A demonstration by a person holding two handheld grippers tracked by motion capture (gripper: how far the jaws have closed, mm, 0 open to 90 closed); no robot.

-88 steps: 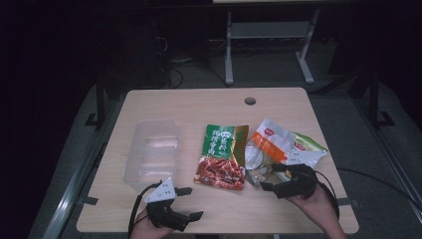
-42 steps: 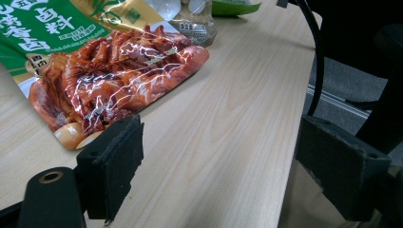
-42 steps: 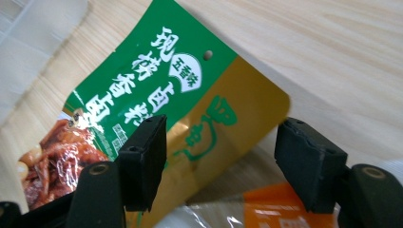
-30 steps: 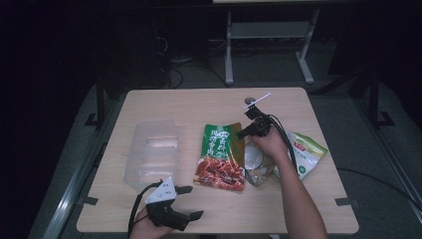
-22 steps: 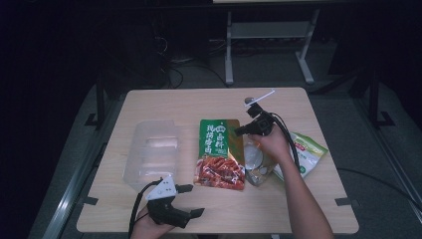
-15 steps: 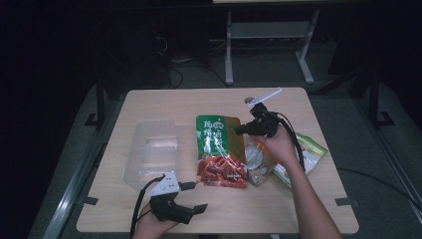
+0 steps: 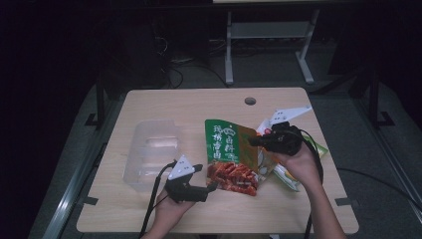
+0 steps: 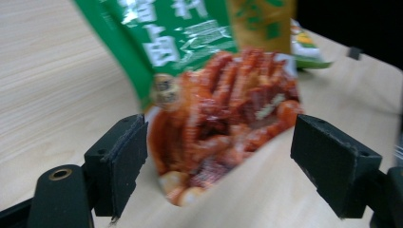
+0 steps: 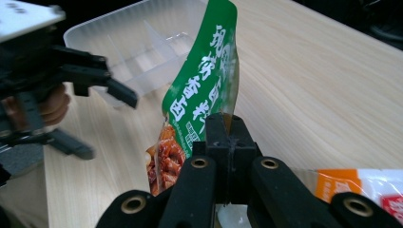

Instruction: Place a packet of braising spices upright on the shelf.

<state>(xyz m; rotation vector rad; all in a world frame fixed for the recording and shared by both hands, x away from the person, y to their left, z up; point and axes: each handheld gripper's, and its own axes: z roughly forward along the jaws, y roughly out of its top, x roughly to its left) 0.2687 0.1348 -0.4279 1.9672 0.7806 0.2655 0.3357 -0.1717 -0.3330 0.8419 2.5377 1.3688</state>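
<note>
Your right tongs (image 7: 255, 141) pinch the green snack bag's (image 7: 226, 149) edge; its lower end hangs between your wide-open left tongs (image 8: 218, 156).

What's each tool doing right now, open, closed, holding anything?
Left tool: open, jaws either side of the green foil snack packet's lower end, not gripping.
Right tool: shut on that packet's edge.

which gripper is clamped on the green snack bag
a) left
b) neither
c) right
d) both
c: the right gripper has its fingers shut on the edge of the green snack bag, while the left gripper has open fingers on either side of the bag's lower end, not pressing it.
</note>
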